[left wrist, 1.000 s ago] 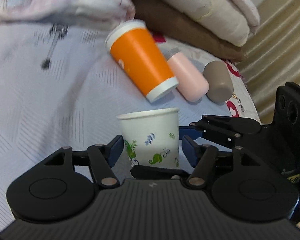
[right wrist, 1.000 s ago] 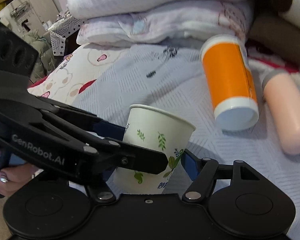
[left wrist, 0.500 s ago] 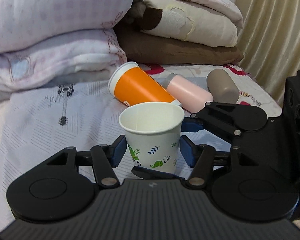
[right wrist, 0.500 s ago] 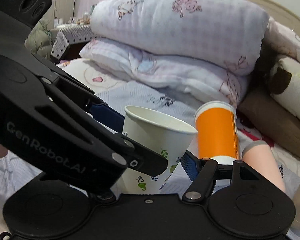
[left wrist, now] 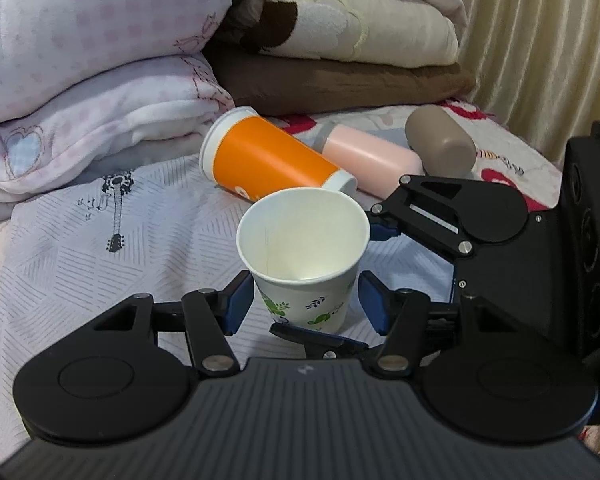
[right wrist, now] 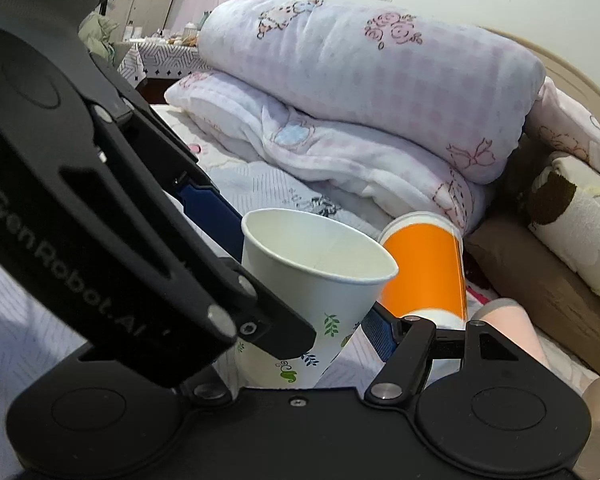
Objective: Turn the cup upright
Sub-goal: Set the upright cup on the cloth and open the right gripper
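A white paper cup [left wrist: 305, 264] with green leaf print stands mouth up, and it also shows in the right wrist view [right wrist: 312, 292]. My left gripper [left wrist: 306, 306] has its blue pads on either side of the cup's lower body. My right gripper [right wrist: 300, 332] reaches in from the right and also straddles the cup; its body [left wrist: 460, 216] shows in the left wrist view. Whether the pads press the cup wall is hard to tell. An orange cup [left wrist: 268, 160] with white ends lies on its side behind.
A pink bottle [left wrist: 368, 156] and a taupe bottle [left wrist: 440, 144] lie on the bedsheet [left wrist: 80, 248] behind the orange cup. Folded quilts [left wrist: 80, 60] and blankets [left wrist: 340, 40] are stacked at the back. A curtain [left wrist: 540, 40] hangs at right.
Both grippers and the paper cup have tilted and risen together; the views swung up from the sheet to the stacked bedding, and the cup's open mouth now shows.
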Motion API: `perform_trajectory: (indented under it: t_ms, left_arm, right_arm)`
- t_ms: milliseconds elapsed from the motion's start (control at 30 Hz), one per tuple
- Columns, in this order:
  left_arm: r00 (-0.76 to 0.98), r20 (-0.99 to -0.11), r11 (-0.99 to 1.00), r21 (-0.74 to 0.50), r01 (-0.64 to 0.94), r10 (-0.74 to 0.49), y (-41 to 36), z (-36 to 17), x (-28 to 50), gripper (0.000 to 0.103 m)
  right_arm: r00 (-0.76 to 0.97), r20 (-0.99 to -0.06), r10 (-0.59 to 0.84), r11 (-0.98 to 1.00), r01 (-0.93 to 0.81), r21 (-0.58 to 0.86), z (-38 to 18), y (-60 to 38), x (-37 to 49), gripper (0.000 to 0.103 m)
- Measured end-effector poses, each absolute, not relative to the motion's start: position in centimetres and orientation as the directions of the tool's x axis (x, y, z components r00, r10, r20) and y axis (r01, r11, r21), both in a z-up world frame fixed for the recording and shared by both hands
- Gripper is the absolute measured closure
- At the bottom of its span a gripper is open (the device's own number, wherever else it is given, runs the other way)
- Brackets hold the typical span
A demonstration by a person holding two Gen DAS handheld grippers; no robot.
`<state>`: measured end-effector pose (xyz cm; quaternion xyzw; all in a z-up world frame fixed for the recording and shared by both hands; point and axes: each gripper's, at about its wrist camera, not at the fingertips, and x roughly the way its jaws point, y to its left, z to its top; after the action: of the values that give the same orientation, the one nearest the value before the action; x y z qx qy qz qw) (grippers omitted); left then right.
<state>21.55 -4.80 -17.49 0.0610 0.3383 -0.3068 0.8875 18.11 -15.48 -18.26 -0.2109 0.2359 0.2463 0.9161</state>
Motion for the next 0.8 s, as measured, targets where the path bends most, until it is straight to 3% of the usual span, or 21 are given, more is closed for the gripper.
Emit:
perform_trajectory:
  t_ms: [367, 533, 667, 800]
  left_arm:
    - [0.556, -0.65, 0.797, -0.13, 0.59, -0.518, -4.7, -17.8, 21.5, 0.045]
    - [0.532, -0.669, 0.787, -0.132, 0.603, -0.52, -4.9, -17.4, 20.9, 0.038]
    - [0.512, -0.692, 0.797, -0.153, 0.584, -0.508, -4.6, -16.5, 20.0, 0.019]
    - [0.503, -0.742, 0.829, -0.126, 0.545, -0.443, -3.8, -15.2, 18.6, 0.019]
  right_arm:
    - [0.743, -0.577, 0.339, 0.816, -0.537, -0.212, -18.2, -15.6, 17.5, 0.029]
    - [0.695, -0.634, 0.338, 0.826, -0.542, -0.155, -18.0, -15.7, 16.9, 0.018]
    - [0.642, -0.703, 0.305, 0.844, -0.524, -0.113, -17.5, -15.4, 16.5, 0.014]
    - [0.587, -0.762, 0.273, 0.882, -0.469, -0.046, -16.6, -15.9, 16.1, 0.014]
